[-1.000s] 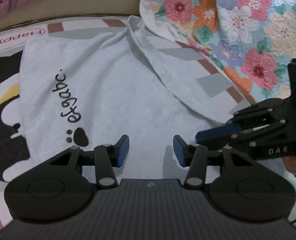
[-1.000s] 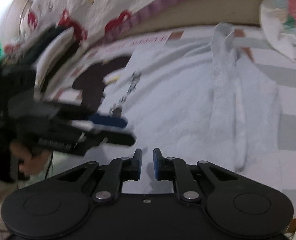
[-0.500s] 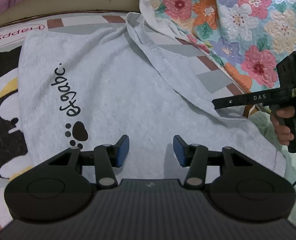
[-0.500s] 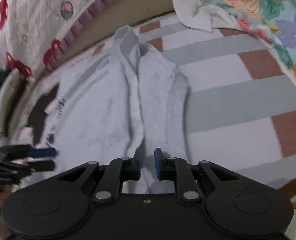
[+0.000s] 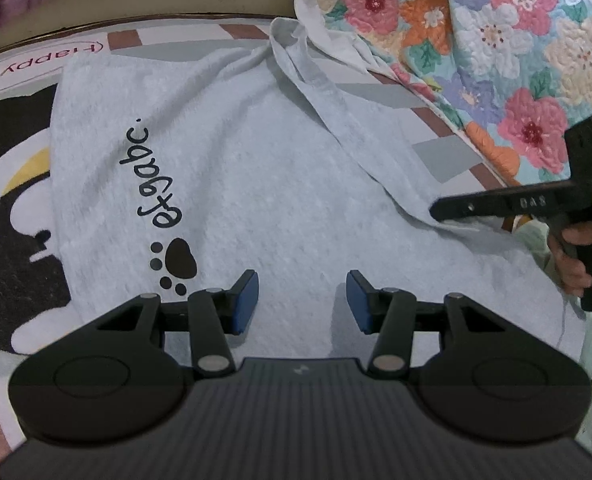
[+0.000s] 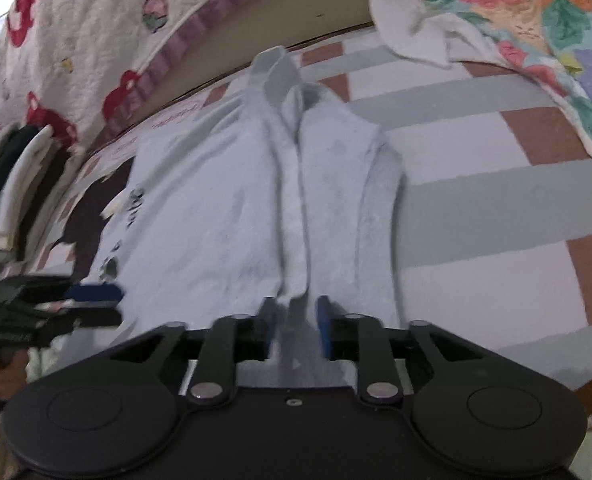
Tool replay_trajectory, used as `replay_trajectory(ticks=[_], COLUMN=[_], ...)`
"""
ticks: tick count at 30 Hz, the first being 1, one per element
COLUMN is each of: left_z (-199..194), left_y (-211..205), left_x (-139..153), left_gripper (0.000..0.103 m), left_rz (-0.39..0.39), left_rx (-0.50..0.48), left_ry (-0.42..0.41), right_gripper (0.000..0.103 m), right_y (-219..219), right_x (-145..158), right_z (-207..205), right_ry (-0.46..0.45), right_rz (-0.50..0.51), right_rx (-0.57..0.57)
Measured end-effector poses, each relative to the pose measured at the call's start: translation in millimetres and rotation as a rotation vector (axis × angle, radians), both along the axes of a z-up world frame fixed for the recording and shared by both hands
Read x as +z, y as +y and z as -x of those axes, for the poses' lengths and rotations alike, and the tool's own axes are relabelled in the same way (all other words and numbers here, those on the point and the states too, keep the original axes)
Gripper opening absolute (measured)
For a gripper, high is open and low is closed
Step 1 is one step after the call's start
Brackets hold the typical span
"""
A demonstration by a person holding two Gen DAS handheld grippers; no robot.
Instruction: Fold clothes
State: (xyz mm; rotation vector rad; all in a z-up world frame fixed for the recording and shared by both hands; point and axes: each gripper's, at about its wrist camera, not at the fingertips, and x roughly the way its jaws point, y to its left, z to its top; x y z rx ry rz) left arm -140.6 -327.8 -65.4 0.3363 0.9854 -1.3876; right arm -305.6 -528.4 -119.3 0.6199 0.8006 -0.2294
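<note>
Grey tee [image 5: 280, 184] lies spread on the patterned mat [image 6: 476, 208], sleeve ridge running toward 12 o'clock. L gripper [image 5: 302, 306] gapes wide over the hem; R gripper [image 6: 296, 322] sits narrow astride the ridge w/ cloth between, grip unclear. Risk: thin pinch slips, fold skews

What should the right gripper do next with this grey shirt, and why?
Probably close the right gripper on the sleeve. Its jaws are parted with the folded strip of the grey shirt running between them, not yet pinched. The left gripper hovers open over the shirt body, holding nothing.
</note>
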Motion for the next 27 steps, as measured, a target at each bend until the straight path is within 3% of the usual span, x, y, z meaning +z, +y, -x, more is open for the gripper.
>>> replay_trajectory(ticks=[5, 6, 7, 13, 17, 19, 20, 21, 25, 26, 27], left_z=[2.3, 4.2, 6.1, 7.1, 11.7, 14.7, 15.5, 16.0, 16.3, 17.8, 21.7], left_y=[-0.6, -0.9, -1.3, -2.5, -2.9, -2.8, -2.7, -2.5, -4.5, -5.4, -6.4], left_x=[-0.5, -0.6, -0.8, -0.4, -1.9, -1.4, -1.3, -1.3, 0.5, 1.9, 4.6], left_gripper=[0.048, 0.047, 0.047, 0.047, 0.047, 0.047, 0.048, 0.048, 0.048, 0.048, 0.048], left_rz=[-0.010, -0.016, -0.023, -0.030, -0.043, -0.044, -0.043, -0.037, -0.014, -0.012, -0.006], left_rx=[-0.027, -0.031, -0.033, -0.040, -0.047, -0.050, -0.050, -0.052, -0.072, -0.079, -0.094], left_ry=[-0.017, -0.040, -0.065, -0.081, -0.119, -0.135, -0.137, -0.135, -0.046, -0.021, -0.004], right_gripper=[0.032, 0.027, 0.005, 0.004, 0.000, 0.000, 0.001, 0.001, 0.012, 0.031, 0.042], right_y=[-4.3, -5.1, -5.9, -9.4, 1.5, 14.0, 16.5, 15.8, 38.9, 48.7, 59.6], right_x=[8.0, 10.2, 12.3, 25.4, 28.9, 27.2, 28.4, 32.6, 60.5, 65.4, 67.7], right_z=[-1.3, -1.4, -1.5, -3.2, -15.6, -23.5, -21.8, -16.0, 1.7, 2.8, 3.4], right_ry=[-0.053, -0.065, -0.076, -0.121, 0.080, 0.239, 0.267, 0.252, 0.043, 0.012, 0.003], right_rz=[-0.060, -0.074, -0.088, -0.138, 0.103, 0.368, 0.422, 0.405, 0.239, 0.212, 0.205], right_rx=[-0.054, -0.066, -0.077, -0.138, -0.128, -0.108, -0.110, -0.121, -0.032, 0.007, 0.051])
